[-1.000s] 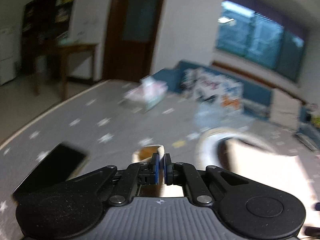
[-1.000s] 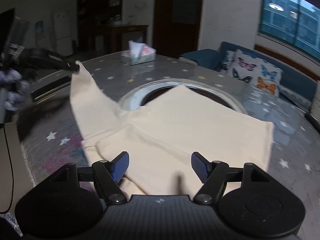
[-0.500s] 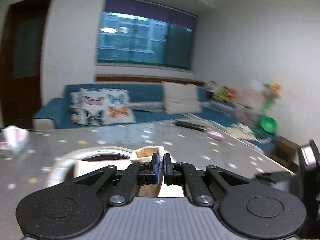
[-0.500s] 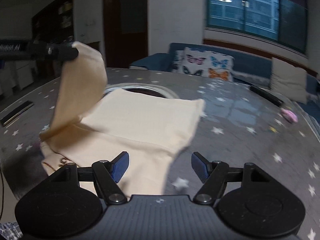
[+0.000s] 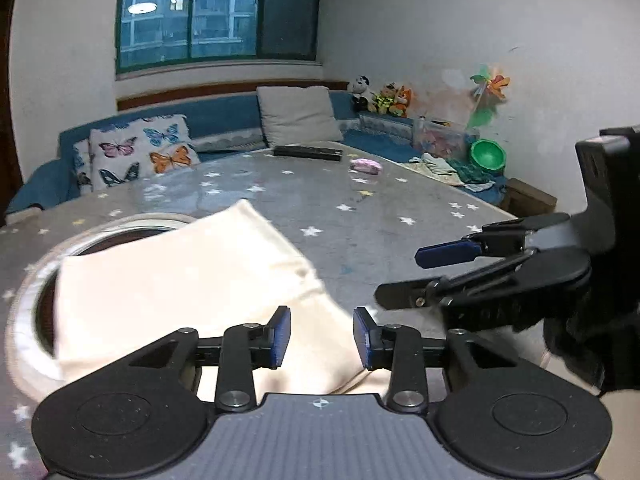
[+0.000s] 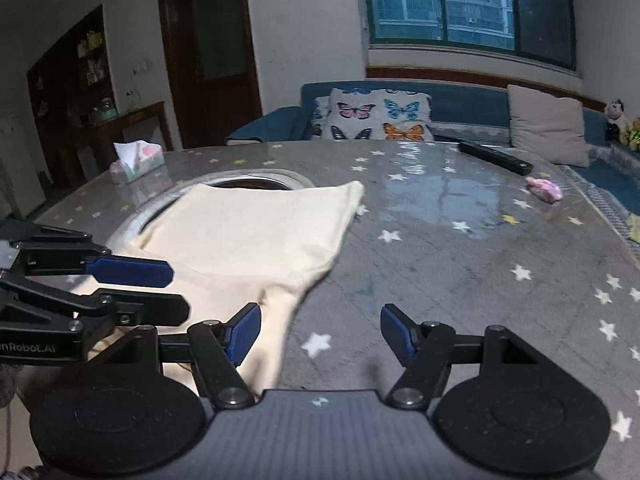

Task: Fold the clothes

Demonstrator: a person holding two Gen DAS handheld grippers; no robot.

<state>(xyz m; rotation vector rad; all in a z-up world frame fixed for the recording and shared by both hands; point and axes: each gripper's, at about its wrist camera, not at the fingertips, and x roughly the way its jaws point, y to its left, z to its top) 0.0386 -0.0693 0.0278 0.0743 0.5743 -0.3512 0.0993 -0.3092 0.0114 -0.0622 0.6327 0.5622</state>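
In the left wrist view the left gripper (image 5: 320,338) fills the bottom edge, its blue pads a modest way apart and opening, with cream cloth (image 5: 180,276) showing in the gap beneath them but neither pad pressing on it. The right gripper (image 5: 404,280) reaches in from the right side, just beside the cloth's near right corner, one blue pad above the other with bare air between.

In the right wrist view the right gripper (image 6: 320,334) has its pads fairly wide and closing; the left pad sits over the cloth's (image 6: 256,232) near edge, the right pad over bare table (image 6: 460,264), and nothing is gripped. The left gripper (image 6: 176,292) comes in from the left, above the cloth's near left part.

The cloth lies folded and flat on the grey, star-printed table, its far edge overlapping a round pale ring (image 6: 160,204) set in the tabletop. Farther back on the table are a tissue box (image 6: 138,160) to the left, and a black bar (image 6: 496,158) and a small pink thing (image 6: 544,189) to the right. Beyond the table stands a blue sofa (image 6: 460,106) with a butterfly cushion (image 6: 380,118) and a grey cushion (image 6: 548,124), and above it a window (image 6: 468,4)
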